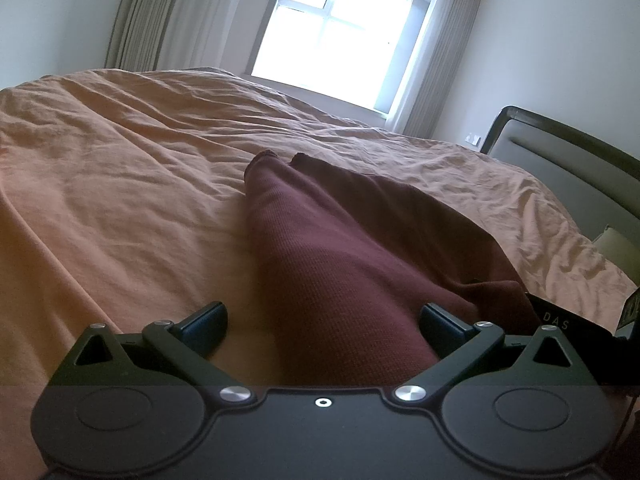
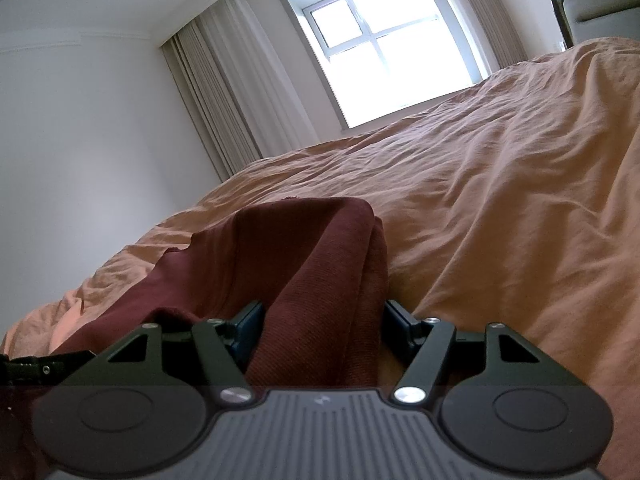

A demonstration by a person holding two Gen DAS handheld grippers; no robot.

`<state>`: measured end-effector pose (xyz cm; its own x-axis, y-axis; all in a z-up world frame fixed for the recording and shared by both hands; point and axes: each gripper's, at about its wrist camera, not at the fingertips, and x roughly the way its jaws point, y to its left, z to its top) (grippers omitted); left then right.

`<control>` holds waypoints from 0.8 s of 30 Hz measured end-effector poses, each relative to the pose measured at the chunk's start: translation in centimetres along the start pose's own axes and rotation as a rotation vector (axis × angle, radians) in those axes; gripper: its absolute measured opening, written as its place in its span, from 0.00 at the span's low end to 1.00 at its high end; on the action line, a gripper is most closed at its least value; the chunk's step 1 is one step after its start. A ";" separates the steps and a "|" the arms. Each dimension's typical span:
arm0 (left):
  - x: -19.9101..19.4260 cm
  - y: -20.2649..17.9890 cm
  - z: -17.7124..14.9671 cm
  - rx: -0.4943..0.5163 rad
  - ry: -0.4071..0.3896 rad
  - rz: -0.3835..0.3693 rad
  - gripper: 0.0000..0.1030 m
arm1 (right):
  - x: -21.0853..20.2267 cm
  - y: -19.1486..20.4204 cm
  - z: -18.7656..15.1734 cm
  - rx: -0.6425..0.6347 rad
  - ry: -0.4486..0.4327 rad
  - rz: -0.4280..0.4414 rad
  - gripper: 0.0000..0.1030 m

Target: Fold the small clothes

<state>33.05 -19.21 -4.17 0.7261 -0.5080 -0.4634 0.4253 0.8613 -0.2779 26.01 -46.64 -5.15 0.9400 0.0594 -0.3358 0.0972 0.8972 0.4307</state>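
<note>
Both grippers are low over the bed here, cameras looking along the fingers toward a bright window [image 1: 332, 28]. The maroon garment [image 1: 340, 248] is bunched into a long ridge on the rumpled orange bedspread [image 1: 120, 168].

The left gripper [image 1: 322, 326] has its jaws spread wide apart. The garment's ridge runs right between them and on ahead, closer to the right-hand pad than the left one; the left pad sits over bare bedspread. Neither pad is pinching the cloth as far as I can see.

The right gripper [image 2: 322, 326] has its jaws parted too, less wide, with a thick fold of the same maroon garment [image 2: 320, 264] filling the gap. The blue pads [image 2: 250, 320] sit just beside the fold on both sides, can't tell if they really press on it. More cloth spills off to the left of the jaws, and there's bare bedspread [image 2: 520, 200] to the right
</note>
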 end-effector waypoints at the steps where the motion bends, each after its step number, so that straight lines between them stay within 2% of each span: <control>1: 0.0 0.0 0.0 0.000 0.000 0.000 0.99 | 0.0 0.0 0.0 0.000 0.000 0.000 0.68; 24: 0.0 0.1 0.0 -0.001 -0.001 -0.001 0.99 | 0.0 -0.2 0.0 0.002 -0.003 0.006 0.68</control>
<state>33.03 -19.14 -4.20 0.7259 -0.5089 -0.4627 0.4255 0.8608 -0.2792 25.97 -46.82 -5.27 0.9416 0.0635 -0.3308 0.0924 0.8958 0.4348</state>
